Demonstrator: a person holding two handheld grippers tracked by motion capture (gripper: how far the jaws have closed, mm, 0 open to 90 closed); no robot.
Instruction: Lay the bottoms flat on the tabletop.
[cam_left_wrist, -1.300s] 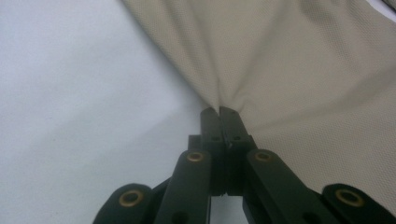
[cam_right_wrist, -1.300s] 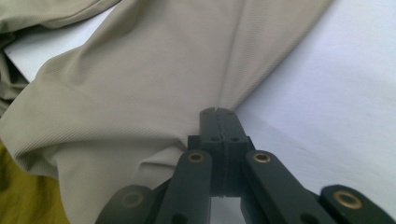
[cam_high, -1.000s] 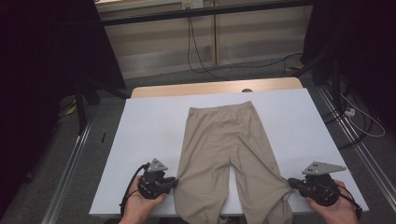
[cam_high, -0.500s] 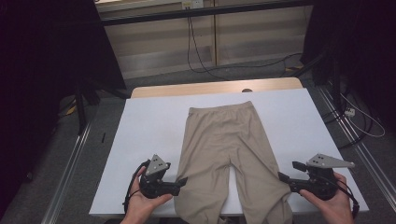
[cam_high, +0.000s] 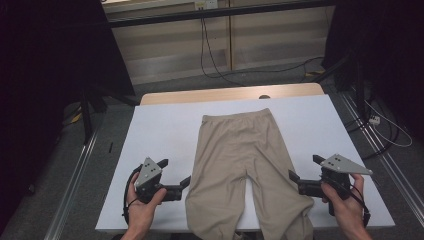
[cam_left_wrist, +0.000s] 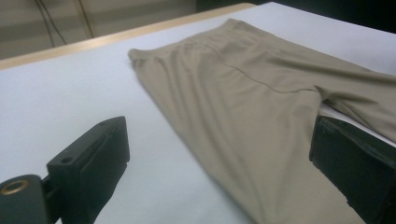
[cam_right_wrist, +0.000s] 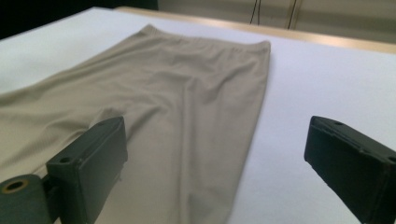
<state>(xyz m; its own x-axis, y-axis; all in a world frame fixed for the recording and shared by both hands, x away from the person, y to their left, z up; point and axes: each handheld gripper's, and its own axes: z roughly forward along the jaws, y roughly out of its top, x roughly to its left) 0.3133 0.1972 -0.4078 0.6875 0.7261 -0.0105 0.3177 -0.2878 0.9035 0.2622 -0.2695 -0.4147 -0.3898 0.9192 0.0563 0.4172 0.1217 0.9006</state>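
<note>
The beige trousers (cam_high: 243, 165) are lying flat on the white table (cam_high: 160, 130), legs toward the person. The left claw (cam_high: 175, 173) and right claw (cam_high: 303, 170), jaws just opened wide and empty, are flanking the trouser legs, apparently after smoothing them.

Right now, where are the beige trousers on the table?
In the high view the beige trousers lie flat in the middle of the white table, waistband at the far side, legs running over the near edge between the left tool and right tool.
</note>
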